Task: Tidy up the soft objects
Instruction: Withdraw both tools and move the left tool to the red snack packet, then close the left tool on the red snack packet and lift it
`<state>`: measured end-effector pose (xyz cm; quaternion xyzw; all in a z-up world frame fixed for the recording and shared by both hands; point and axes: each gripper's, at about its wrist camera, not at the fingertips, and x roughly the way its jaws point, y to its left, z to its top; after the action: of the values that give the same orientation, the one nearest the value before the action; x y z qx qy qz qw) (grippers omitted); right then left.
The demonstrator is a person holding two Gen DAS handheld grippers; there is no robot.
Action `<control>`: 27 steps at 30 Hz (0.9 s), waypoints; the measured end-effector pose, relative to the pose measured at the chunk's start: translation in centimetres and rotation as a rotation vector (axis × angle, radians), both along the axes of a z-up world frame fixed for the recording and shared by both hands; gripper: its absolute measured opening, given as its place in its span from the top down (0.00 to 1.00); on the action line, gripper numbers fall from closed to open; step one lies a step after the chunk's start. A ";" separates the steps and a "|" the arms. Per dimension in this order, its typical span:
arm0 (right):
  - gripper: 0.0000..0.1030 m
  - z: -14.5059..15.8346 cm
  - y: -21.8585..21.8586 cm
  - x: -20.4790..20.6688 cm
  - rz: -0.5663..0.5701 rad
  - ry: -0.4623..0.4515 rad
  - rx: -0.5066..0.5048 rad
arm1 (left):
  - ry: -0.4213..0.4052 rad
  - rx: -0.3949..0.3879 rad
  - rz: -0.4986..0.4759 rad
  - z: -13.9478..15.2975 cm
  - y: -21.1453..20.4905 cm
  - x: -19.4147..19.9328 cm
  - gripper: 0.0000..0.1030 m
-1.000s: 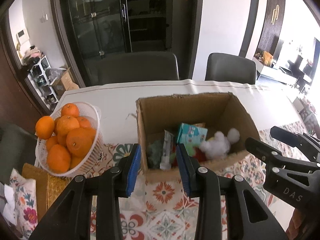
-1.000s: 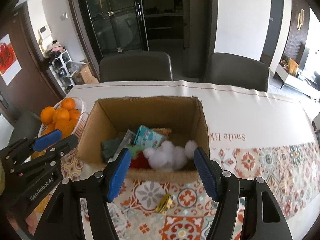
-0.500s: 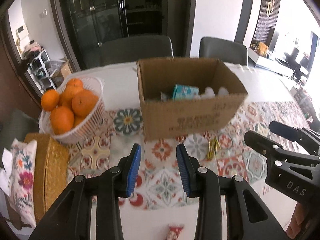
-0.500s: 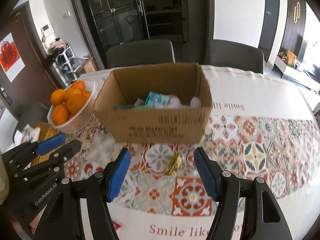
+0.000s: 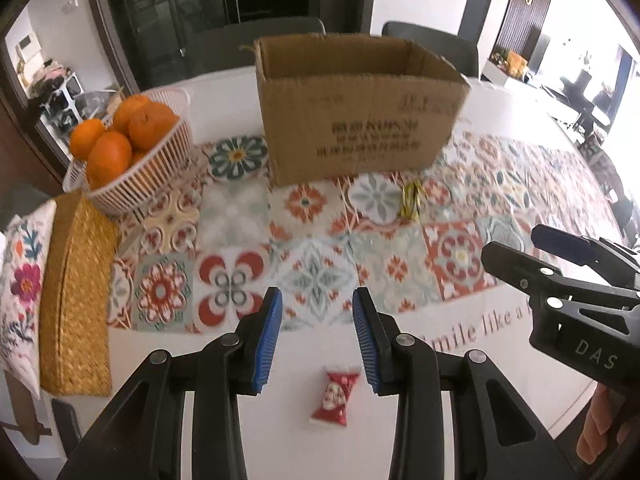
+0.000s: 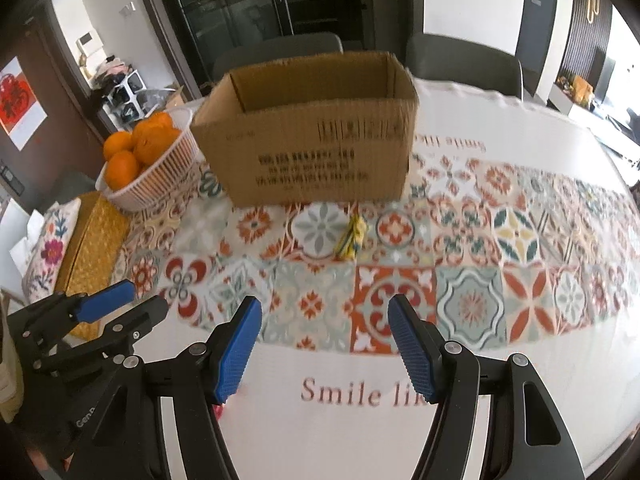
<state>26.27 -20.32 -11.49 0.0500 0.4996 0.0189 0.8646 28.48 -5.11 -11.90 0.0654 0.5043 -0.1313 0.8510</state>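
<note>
Red packet near table's front edge: judged light, soft, crinkly; pinch mid-body. Left gripper and right gripper fingers apart, empty.

- A table carries everything, under a white cloth with a band of patterned tiles and the words "Smile like".
- A cardboard box stands open on the tile band toward the far side.
- A white basket of oranges sits just left of the box.
- A woven yellow mat lies along the left edge, a floral cushion beside it.
- A small yellow item lies near the box's front.
- A red-and-white packet lies on the plain white strip at the near edge.
</note>
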 end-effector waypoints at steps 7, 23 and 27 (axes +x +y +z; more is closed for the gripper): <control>0.35 -2.7 0.3 -1.8 0.005 0.073 0.014 | 0.070 0.003 -0.023 -2.5 0.1 -1.9 0.65; 0.35 -6.6 1.5 -4.2 0.030 0.171 -0.007 | 0.187 -0.021 -0.098 -7.7 0.6 -5.0 0.72; 0.35 -7.5 1.8 -4.3 0.037 0.196 -0.003 | 0.227 -0.049 -0.107 -9.0 0.8 -5.2 0.73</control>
<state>21.98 -18.56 -19.01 0.0411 0.5827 0.0291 0.8111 23.28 -4.33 -20.91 0.0562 0.5899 -0.1955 0.7814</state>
